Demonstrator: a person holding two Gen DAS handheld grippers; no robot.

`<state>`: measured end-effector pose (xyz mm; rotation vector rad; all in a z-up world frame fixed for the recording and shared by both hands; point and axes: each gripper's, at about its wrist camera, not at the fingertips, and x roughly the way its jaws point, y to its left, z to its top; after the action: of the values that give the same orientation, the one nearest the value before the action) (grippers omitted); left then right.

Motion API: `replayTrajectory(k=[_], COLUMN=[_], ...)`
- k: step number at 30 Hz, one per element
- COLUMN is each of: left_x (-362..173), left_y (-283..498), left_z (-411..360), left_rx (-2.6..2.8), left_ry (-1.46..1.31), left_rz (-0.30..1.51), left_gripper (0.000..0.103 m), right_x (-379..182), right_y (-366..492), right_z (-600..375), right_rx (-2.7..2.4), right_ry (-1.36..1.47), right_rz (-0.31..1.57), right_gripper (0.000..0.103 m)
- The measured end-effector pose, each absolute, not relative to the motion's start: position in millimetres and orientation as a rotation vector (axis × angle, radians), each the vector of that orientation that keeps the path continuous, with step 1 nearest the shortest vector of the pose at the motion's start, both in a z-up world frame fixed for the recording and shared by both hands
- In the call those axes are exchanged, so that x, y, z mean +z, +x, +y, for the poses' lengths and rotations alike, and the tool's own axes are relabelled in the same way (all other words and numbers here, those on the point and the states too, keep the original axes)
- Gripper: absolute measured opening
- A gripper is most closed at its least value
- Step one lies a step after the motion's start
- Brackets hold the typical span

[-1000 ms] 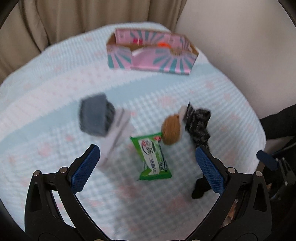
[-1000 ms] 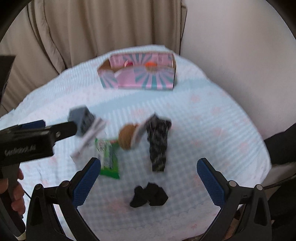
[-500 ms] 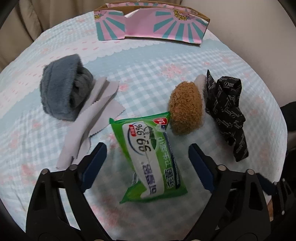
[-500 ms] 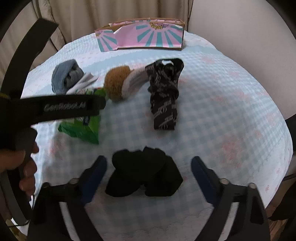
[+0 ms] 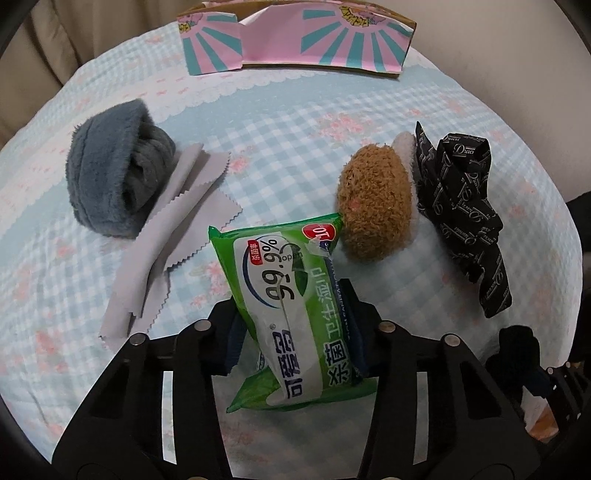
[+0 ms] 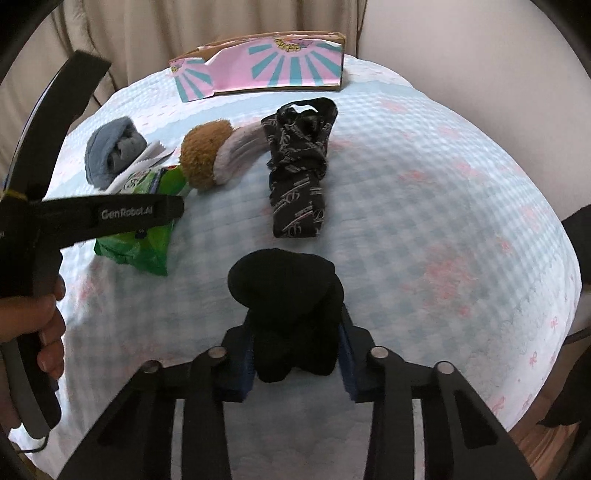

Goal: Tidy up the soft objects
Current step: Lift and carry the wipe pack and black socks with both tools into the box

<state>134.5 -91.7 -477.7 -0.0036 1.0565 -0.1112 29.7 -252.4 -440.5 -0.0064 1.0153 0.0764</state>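
Note:
My left gripper [image 5: 295, 332] is shut on a green wet-wipes pack [image 5: 291, 302], which also shows in the right wrist view [image 6: 140, 243] under the left gripper's body [image 6: 110, 218]. My right gripper [image 6: 295, 354] is shut on a black sock bundle [image 6: 288, 302]. On the checked cloth lie a blue-grey fluffy sock roll [image 5: 114, 170], a grey cloth [image 5: 166, 229], a brown-and-white fluffy sock [image 5: 376, 206] and a black printed fabric piece [image 5: 465, 214]. A pink and teal cardboard box [image 5: 295, 40] stands at the far edge.
The round table wears a light blue checked tablecloth [image 6: 443, 184]. Beige curtains [image 6: 184, 29] hang behind, a pale wall [image 6: 461, 55] to the right. The table edge drops away at the right and front.
Both grippers moved down and forward and closed: the left onto the wipes pack, the right onto the black sock bundle. Both were open half a second ago.

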Motion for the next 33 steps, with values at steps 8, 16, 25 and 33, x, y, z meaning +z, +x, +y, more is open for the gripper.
replayTrajectory(k=[8,16,25,33], left_x=[-456.1,-395.4,-278.7,-183.7], left_y=[124.4,111.8,106.5,123.2], left_z=[-86.7,-73.7,-50.6,-21.2], left_rx=[-0.1,-0.098,-0.11,-0.137], left_ry=[-0.016,-0.06,-0.069,-0.066], left_rz=[1.064,1.058,0.991,0.923], left_gripper=[0.038,0.038,0.038,0.038], right_x=[-418.2,-358.5,-250.2,-159.4], right_y=[35.0,43.3,52.9,64.1], right_z=[-254.4,-250.0,-234.2,-204.7], right_rx=[0.086,0.081,0.065,0.074], right_ry=[0.002,0.001,0.02,0.026], right_rz=[0.995,0.943,0.855,0.811], right_gripper=[0.027,0.027,0.027,0.027])
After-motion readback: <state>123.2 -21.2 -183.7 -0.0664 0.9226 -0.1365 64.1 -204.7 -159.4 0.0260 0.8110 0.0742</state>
